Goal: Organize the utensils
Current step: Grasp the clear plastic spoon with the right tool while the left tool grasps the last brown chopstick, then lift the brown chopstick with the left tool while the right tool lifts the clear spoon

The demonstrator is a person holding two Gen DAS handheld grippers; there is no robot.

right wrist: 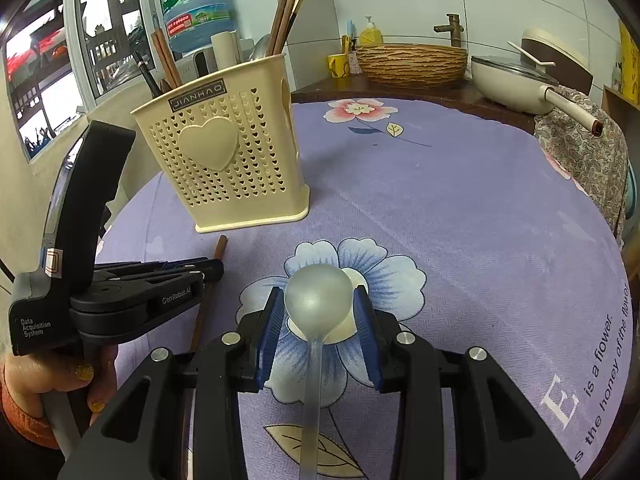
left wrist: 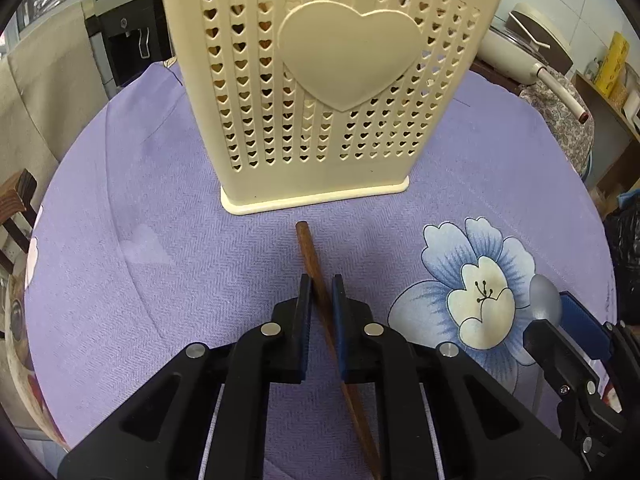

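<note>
**Both grippers lined up, one utensil each**

Left gripper [left wrist: 321, 300] sits low over the purple tablecloth [left wrist: 160, 220], its jaws narrowly spread on either side of a brown wooden chopstick [left wrist: 316, 276] that lies flat, its blunt end just short of the cream holder [left wrist: 320, 80]. Whether the pads actually touch the stick, I cannot tell.

Over on the flower print, the right gripper [right wrist: 319, 322] straddles the bowl of a translucent grey spoon [right wrist: 318, 300], jaws spread wide, nothing pinched. The spoon lies flat, handle running back under the tool.

The holder [right wrist: 224, 160] stands upright, chopsticks already poking out of its top.

My read: the chopstick is light, stiff and thin, likely to pivot unless taken near its middle. The spoon looks smooth and slippery; the round bowl may squirt out, so the neck seems safer.
</note>
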